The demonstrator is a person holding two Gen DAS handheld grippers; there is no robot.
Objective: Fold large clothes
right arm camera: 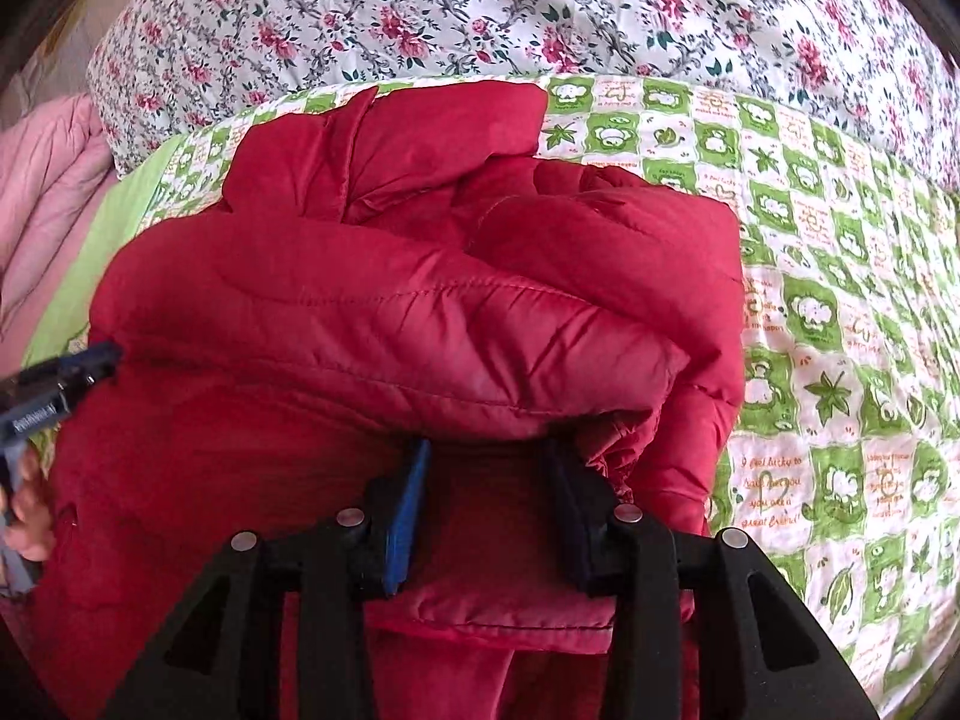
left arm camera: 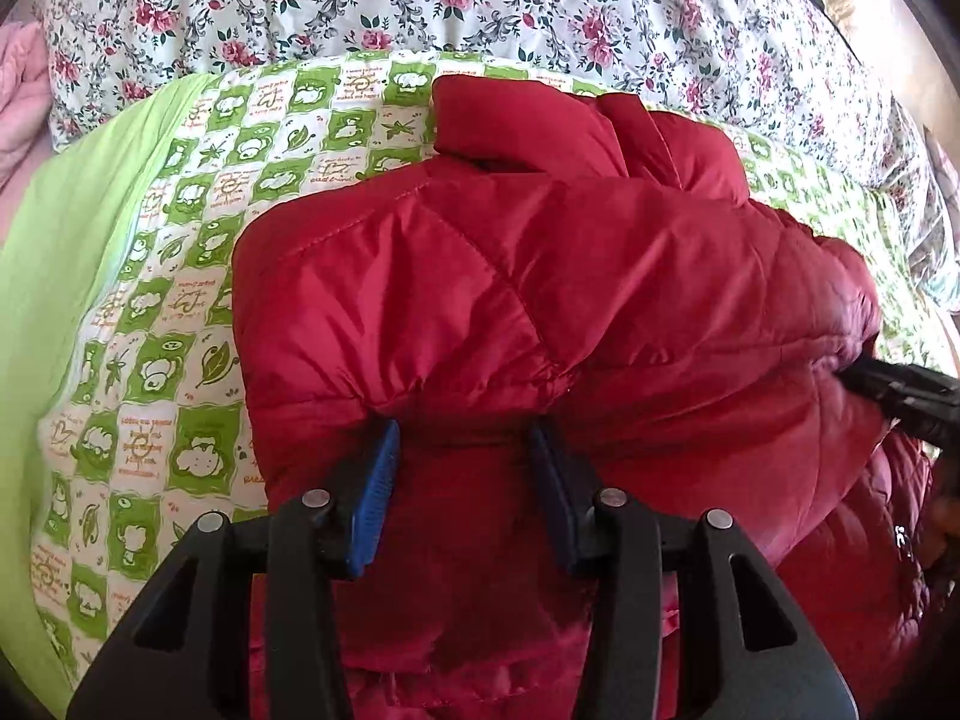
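A red quilted puffer jacket (left arm camera: 540, 300) lies folded in a thick bundle on a green-and-white patterned bedsheet (left arm camera: 180, 276). My left gripper (left arm camera: 465, 429) has its jaws spread apart, with the jacket's near folded edge bulging between the blue pads. My right gripper (right arm camera: 486, 450) stands the same way at the jacket (right arm camera: 390, 312), jaws apart, tips tucked under the top fold. The right gripper also shows at the right edge of the left wrist view (left arm camera: 900, 390); the left gripper shows at the left edge of the right wrist view (right arm camera: 66, 372).
A floral quilt (left arm camera: 480, 0) is piled along the far side of the bed. A pink garment (right arm camera: 42, 180) lies at the far left. The patterned sheet (right arm camera: 840, 330) spreads to the right of the jacket.
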